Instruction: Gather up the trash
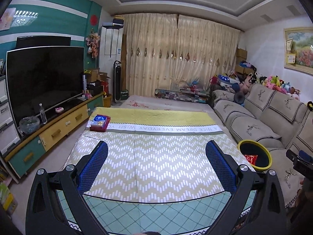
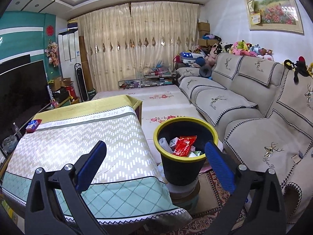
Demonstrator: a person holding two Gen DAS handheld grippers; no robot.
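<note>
1. Far left on the worktop (image 1: 156,156) lies a red-and-blue carton (image 1: 100,122), light and crushable I'd guess; pinch its short sides.
2. Left tongs (image 1: 156,162) gape empty.
3. Right tongs (image 2: 156,162) likewise wide, empty.
4. The yellow-rimmed bin (image 2: 184,150) holds a crinkly red wrapper (image 2: 184,145).
</note>
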